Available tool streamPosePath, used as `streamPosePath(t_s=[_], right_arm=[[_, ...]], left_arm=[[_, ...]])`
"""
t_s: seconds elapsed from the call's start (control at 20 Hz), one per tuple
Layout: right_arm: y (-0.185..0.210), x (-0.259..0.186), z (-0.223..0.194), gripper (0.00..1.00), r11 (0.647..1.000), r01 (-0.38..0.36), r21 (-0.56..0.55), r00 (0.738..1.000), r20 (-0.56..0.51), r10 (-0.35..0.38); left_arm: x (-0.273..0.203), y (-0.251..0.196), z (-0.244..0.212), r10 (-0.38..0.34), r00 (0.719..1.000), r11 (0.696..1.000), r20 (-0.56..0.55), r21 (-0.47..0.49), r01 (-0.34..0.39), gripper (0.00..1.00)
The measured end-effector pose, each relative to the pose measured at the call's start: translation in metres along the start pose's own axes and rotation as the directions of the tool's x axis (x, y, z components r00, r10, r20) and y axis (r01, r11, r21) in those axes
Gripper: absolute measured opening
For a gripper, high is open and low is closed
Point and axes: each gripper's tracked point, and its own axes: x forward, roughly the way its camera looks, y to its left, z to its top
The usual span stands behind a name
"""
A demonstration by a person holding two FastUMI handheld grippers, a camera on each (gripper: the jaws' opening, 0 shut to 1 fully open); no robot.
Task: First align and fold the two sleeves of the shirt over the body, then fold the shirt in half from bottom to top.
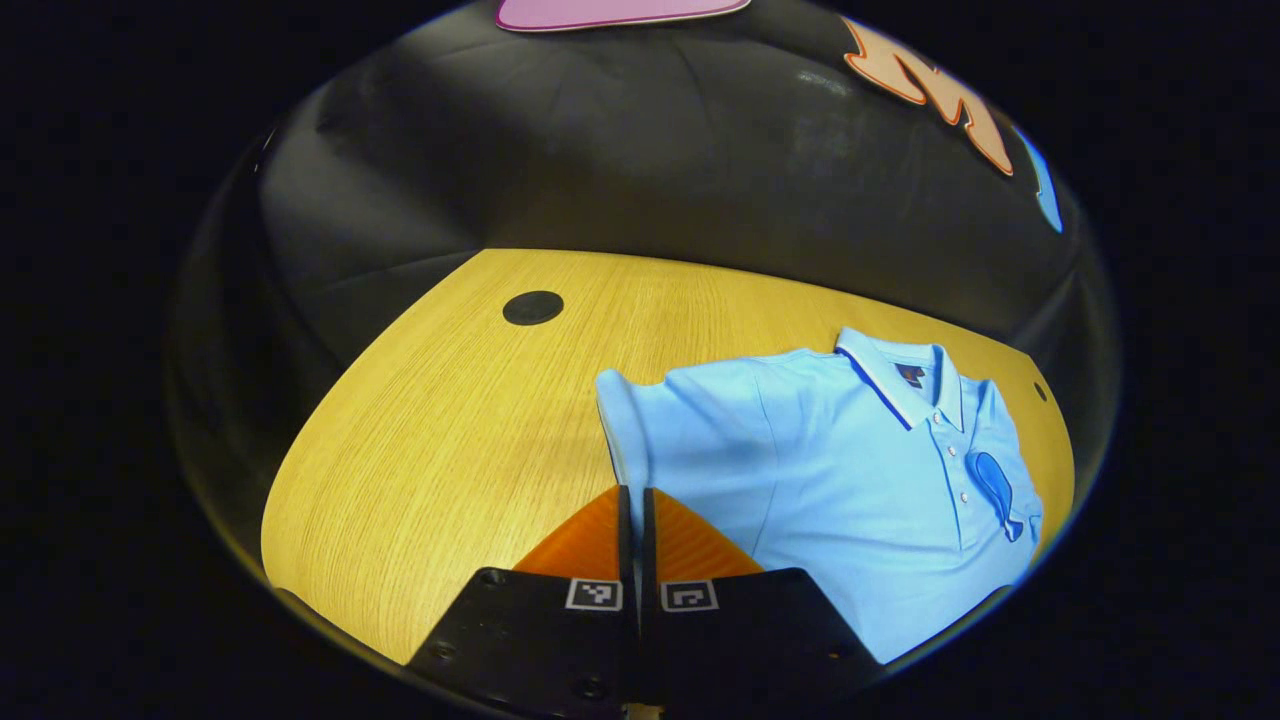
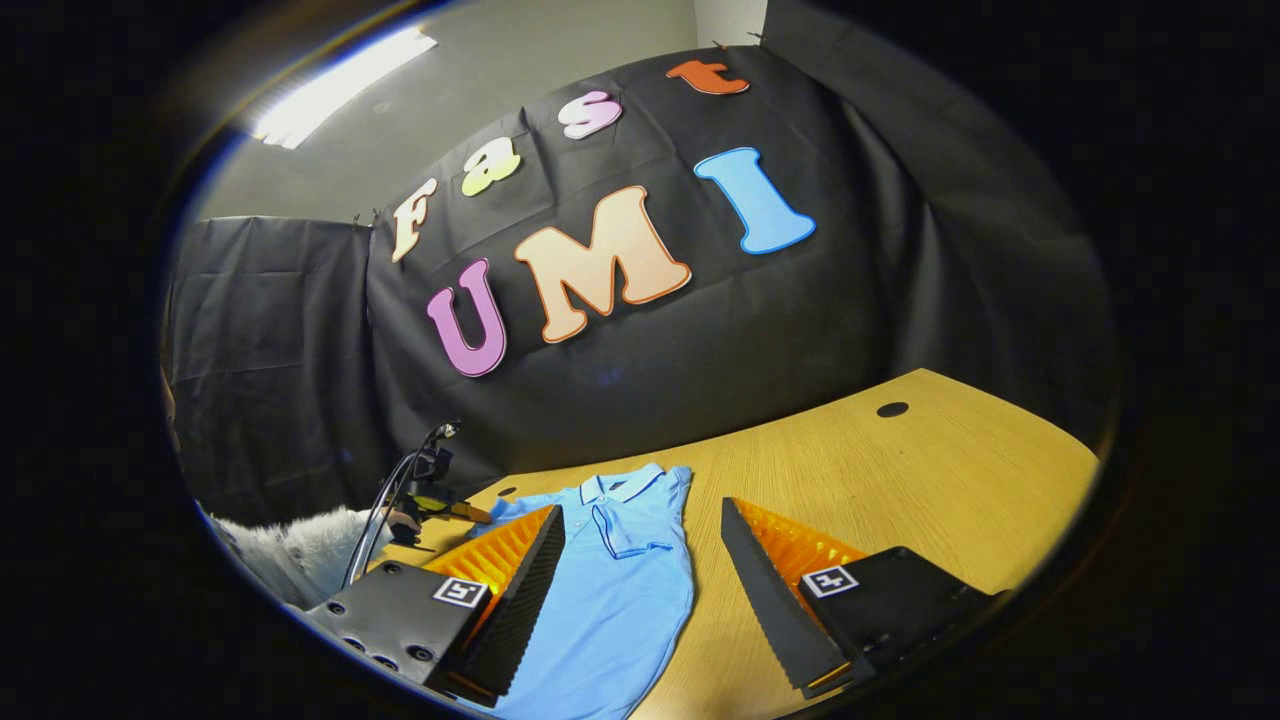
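A light blue polo shirt [image 1: 840, 480] lies collar-up on the wooden table [image 1: 440, 420]. My left gripper [image 1: 635, 492] is shut at the hem of the shirt's near sleeve [image 1: 625, 420], and the cloth runs in between its fingertips. In the right gripper view the shirt [image 2: 620, 600] lies lengthwise below me, with one sleeve [image 2: 640, 545] folded over the chest. My right gripper [image 2: 640, 505] hangs open above the shirt's body, one finger on each side and nothing between them. The left gripper [image 2: 445, 510] and the hand holding it show at the shirt's far left edge.
A black round grommet [image 1: 532, 307] sits in the tabletop left of the shirt, and a second grommet [image 2: 892, 409] lies far right in the right gripper view. A fluffy white sleeve [image 2: 300, 555] of the person reaches in at the left. Black cloth walls the table's back.
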Motion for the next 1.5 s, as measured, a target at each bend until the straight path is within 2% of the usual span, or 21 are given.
streamPosePath(t_s=[0.15, 0.4, 0.6, 0.75, 0.9, 1.05, 1.15, 1.3, 1.4, 1.5], right_arm=[[-0.001, 0.0, 0.001, 0.98, 1.0, 0.007, -0.007, 1.0, 0.002, -0.007], [-0.003, 0.001, -0.003, 0.98, 1.0, 0.013, -0.014, 1.0, -0.009, -0.013], [-0.003, 0.0, -0.005, 0.98, 1.0, 0.006, -0.016, 1.0, -0.008, -0.006], [-0.004, 0.0, -0.008, 0.98, 0.999, 0.011, -0.036, 1.0, -0.014, -0.012], [-0.002, 0.001, -0.014, 0.98, 0.999, 0.007, -0.046, 1.0, -0.027, -0.008], [0.002, 0.001, -0.018, 0.98, 0.998, 0.0, -0.058, 0.999, -0.036, -0.003], [0.006, 0.001, -0.02, 0.98, 0.998, -0.004, -0.068, 0.999, -0.041, 0.001], [0.014, -0.003, -0.025, 0.98, 0.995, -0.009, -0.095, 0.999, -0.049, 0.004], [0.019, -0.008, -0.03, 0.98, 0.992, -0.009, -0.127, 0.998, -0.059, 0.001], [0.026, -0.017, -0.037, 0.98, 0.988, -0.017, -0.153, 0.997, -0.078, 0.005]], left_arm=[[-0.005, 0.0, 0.001, 0.025, 1.0, 0.999, -0.018, 0.027, -0.025, 0.0], [-0.021, -0.037, 0.033, -0.012, 0.998, 0.997, 0.058, 0.075, 0.007, 0.0], [-0.035, -0.099, 0.038, -0.125, 0.989, 0.982, 0.076, 0.151, 0.112, 0.0], [-0.042, -0.15, 0.031, -0.21, 0.975, 0.951, 0.075, 0.246, 0.186, 0.0], [-0.045, -0.183, 0.018, -0.246, 0.968, 0.921, 0.051, 0.324, 0.217, 0.0], [-0.053, -0.207, 0.007, -0.294, 0.955, 0.894, 0.023, 0.36, 0.267, 0.03], [-0.068, -0.221, 0.003, -0.344, 0.939, 0.881, 0.005, 0.347, 0.321, 0.09], [-0.092, -0.225, -0.006, -0.383, 0.924, 0.882, 0.013, 0.302, 0.362, 1.0], [-0.114, -0.214, -0.014, -0.387, 0.921, 0.884, 0.037, 0.298, 0.359, 0.94], [-0.137, -0.201, -0.028, -0.378, 0.924, 0.887, 0.049, 0.303, 0.347, 0.93]])
